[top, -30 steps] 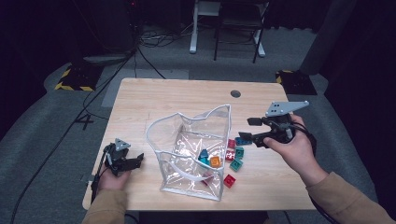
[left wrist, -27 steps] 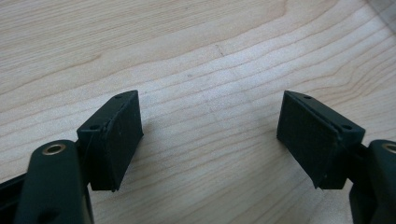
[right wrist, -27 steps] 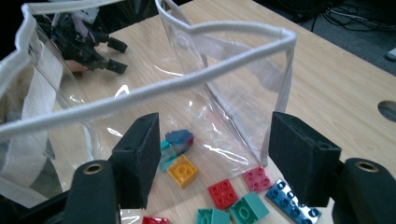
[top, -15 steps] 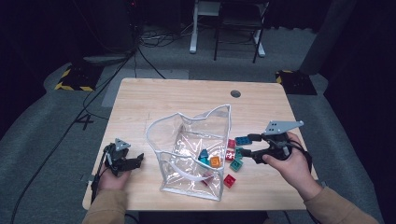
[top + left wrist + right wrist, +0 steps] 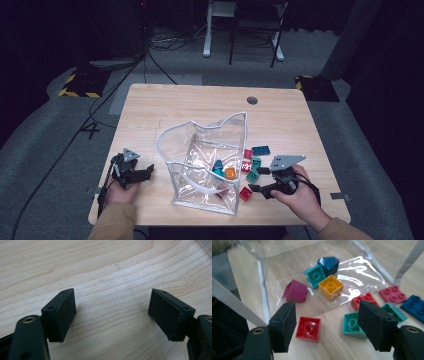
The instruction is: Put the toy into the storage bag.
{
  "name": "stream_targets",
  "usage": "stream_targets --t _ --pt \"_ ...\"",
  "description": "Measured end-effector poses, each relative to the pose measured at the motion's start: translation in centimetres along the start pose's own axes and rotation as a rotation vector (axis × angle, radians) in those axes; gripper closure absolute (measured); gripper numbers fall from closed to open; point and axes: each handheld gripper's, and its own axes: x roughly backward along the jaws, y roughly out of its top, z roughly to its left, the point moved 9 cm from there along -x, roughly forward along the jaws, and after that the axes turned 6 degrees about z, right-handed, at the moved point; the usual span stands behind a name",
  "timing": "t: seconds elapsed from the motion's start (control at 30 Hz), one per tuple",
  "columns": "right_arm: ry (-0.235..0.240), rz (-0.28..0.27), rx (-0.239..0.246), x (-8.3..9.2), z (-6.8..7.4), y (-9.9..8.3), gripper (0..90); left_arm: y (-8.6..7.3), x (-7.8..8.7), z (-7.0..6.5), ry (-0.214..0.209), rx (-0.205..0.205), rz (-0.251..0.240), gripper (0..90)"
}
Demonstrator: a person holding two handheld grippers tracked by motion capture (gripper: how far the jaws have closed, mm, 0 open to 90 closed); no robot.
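One gripper, right, dropped to red brick.

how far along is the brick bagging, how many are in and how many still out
Four bricks already lie inside the clear bag: teal, dark blue, orange and magenta. The right gripper, jaws open, is low over the red brick beside the bag, not gripping it. About six bricks remain on the table. The left gripper rests open, holding nothing.

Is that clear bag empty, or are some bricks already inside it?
Not empty. Through the clear bag you see a yellow brick, teal, blue and magenta ones inside; others lie outside.
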Motion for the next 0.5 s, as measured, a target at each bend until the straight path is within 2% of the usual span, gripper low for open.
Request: stream_targets --t 0.23,0.5 --pt "0.033 0.028 -0.011 -2.0 0.8 -1.7 32.3 0.0 0.0 0.0 0.001 -0.002 0.0 22.6" --pt "0.031 0.055 0.023 -3.7 1.6 -2.7 33.1 0.0 0.0 0.0 0.0 0.0 0.0 22.6"
